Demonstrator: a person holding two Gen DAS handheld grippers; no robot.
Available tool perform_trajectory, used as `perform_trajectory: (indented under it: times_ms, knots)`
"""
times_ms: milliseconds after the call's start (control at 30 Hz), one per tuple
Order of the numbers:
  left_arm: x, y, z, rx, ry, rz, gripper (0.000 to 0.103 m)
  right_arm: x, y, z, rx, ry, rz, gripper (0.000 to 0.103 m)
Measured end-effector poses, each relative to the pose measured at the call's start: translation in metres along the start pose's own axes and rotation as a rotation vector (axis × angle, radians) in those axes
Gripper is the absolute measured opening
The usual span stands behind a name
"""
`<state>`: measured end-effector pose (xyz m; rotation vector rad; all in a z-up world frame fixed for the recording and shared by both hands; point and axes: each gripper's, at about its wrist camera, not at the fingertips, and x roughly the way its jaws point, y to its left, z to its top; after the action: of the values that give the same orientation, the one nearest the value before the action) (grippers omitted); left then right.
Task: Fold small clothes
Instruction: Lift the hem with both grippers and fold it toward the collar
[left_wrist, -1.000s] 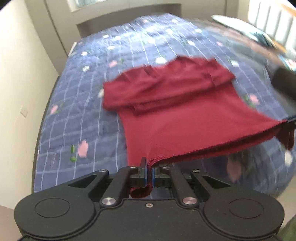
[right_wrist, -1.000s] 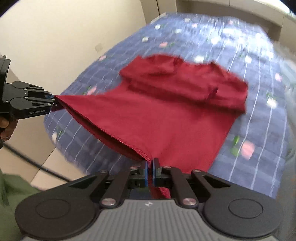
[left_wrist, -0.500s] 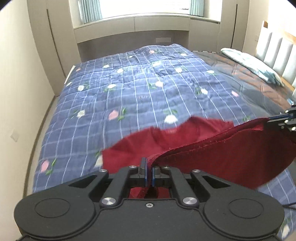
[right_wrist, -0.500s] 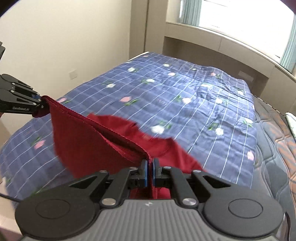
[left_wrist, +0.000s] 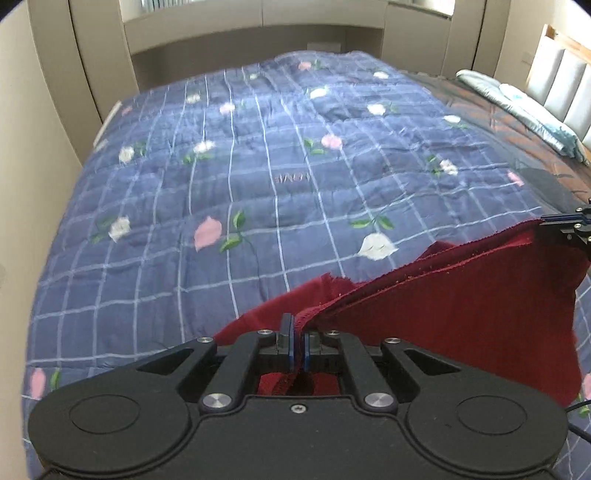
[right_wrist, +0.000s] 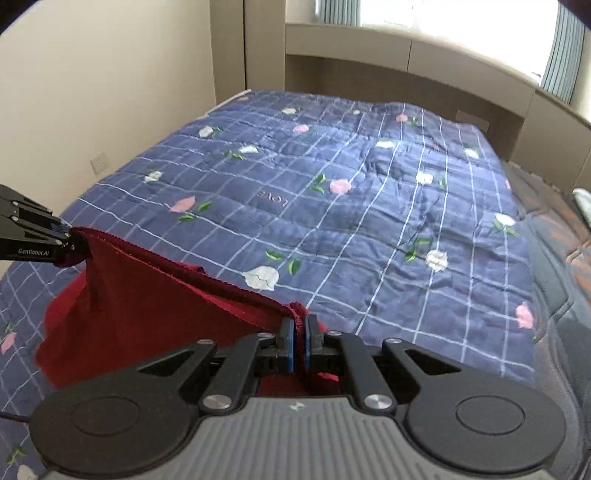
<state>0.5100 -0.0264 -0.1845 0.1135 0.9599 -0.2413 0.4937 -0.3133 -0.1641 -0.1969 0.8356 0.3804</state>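
A dark red garment (left_wrist: 461, 310) hangs stretched between my two grippers above the near part of the bed. My left gripper (left_wrist: 297, 332) is shut on one corner of its hem. My right gripper (right_wrist: 300, 326) is shut on the other corner, and the garment (right_wrist: 147, 306) spreads to the left of it. The hem runs taut from one gripper to the other. In the left wrist view the right gripper (left_wrist: 565, 225) shows at the right edge; in the right wrist view the left gripper (right_wrist: 55, 240) shows at the left edge. The garment's lower part is hidden behind the grippers.
A blue checked quilt (left_wrist: 258, 177) with flower prints covers the bed (right_wrist: 369, 206). A pillow (left_wrist: 524, 107) and padded headboard (left_wrist: 565, 81) lie at the right. A beige wall (right_wrist: 92, 92) runs along the left side; cabinets (right_wrist: 406, 70) and a window stand behind the bed.
Both grippers have lifted the hem and carried it forward over the garment. The garment's far half, visible flat on the quilt a second ago, is now hidden below the raised cloth.
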Motion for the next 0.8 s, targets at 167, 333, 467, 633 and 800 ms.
perform_trajectory:
  times_ms: [167, 333, 467, 633, 800]
  knots:
    - [0.027, 0.010, -0.002, -0.037, 0.035, -0.018, 0.005, 0.022, -0.004, -0.003, 0.051, 0.019, -0.001, 0.007]
    - [0.040, 0.015, 0.003, -0.057, 0.051, -0.032, 0.006, 0.031, -0.008, -0.002, 0.066, 0.035, -0.006, 0.007]
    - [0.047, 0.016, 0.006, -0.055, 0.066, -0.032, 0.011, 0.034, -0.009, -0.001, 0.076, 0.044, -0.013, 0.009]
    - [0.056, 0.018, 0.005, -0.066, 0.083, -0.033, 0.015, 0.041, -0.012, -0.004, 0.093, 0.052, -0.028, 0.015]
    - [0.060, 0.021, 0.003, -0.074, 0.084, -0.022, 0.025, 0.043, -0.014, -0.007, 0.109, 0.053, -0.045, 0.037]
